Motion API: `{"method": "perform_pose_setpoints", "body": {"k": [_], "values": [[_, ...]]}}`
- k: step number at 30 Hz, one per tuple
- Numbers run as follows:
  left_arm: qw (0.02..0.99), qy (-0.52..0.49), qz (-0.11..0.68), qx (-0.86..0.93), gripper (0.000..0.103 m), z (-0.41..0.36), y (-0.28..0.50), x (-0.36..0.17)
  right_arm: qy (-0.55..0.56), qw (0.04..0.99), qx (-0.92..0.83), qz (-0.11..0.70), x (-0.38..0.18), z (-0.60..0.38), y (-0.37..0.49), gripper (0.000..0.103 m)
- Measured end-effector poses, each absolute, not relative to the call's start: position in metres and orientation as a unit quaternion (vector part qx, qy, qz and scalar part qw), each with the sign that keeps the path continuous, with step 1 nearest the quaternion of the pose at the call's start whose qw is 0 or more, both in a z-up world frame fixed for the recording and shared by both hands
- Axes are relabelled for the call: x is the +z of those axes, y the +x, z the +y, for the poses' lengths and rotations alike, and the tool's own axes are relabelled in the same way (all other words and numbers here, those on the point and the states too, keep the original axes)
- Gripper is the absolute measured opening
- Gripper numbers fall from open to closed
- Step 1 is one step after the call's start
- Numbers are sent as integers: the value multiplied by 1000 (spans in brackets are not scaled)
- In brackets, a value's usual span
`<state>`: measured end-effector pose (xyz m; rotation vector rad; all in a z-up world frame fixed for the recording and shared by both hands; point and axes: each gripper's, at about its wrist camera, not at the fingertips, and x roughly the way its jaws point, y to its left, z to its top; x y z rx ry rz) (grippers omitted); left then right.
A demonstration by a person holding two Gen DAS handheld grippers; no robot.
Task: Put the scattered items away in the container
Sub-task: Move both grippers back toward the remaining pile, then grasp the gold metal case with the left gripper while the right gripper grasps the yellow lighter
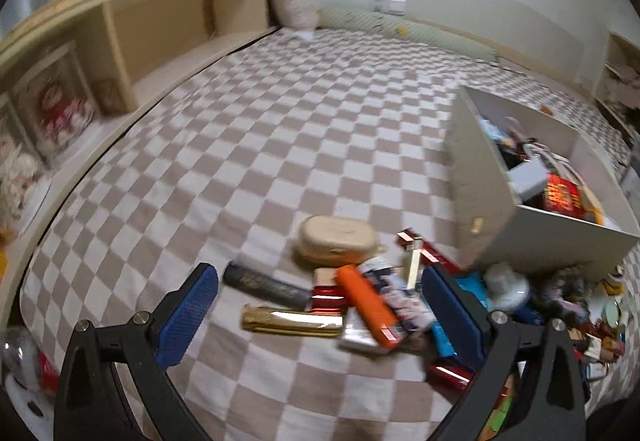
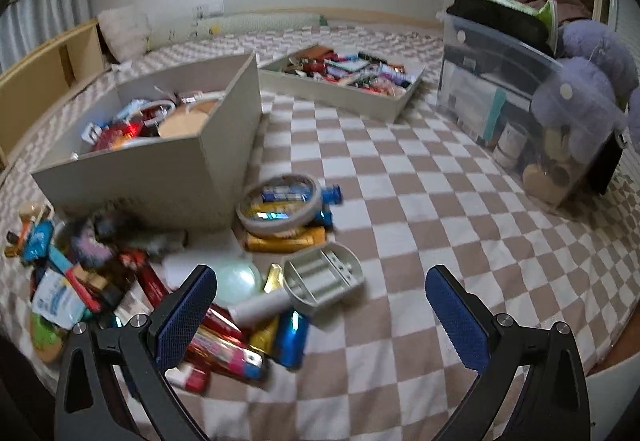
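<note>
A deep white box partly filled with packets stands on the checkered bedspread. Scattered items lie in front of it: a beige oval case, an orange tube, a gold bar and a dark flat stick. My left gripper hovers open above these, holding nothing. In the right wrist view a round tape ring, a grey soap dish, a blue can and several wrappers lie by the box. My right gripper is open and empty over the soap dish.
A shallow white tray full of small items sits further back. A clear plastic bin with a purple plush toy stands at the right. A wooden shelf headboard runs along the left. Pillows lie against the far wall.
</note>
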<state>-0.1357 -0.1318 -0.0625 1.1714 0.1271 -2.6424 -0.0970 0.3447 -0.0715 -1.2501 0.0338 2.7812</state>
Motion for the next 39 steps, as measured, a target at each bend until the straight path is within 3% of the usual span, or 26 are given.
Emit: {"method": "perform_pose_setpoints", "body": {"k": [19, 26, 34, 39], "values": [[138, 547, -51, -824, 102, -169, -166, -128, -418, 33, 907, 30, -77, 350, -94, 103], [99, 562, -51, -820, 102, -158, -175, -137, -423, 30, 905, 35, -79, 350, -95, 103], [110, 565, 0, -818, 102, -177, -168, -135, -424, 30, 903, 56, -82, 357, -94, 103], [99, 573, -18, -813, 102, -162, -169, -138, -432, 25, 900, 53, -84, 354, -96, 103]]}}
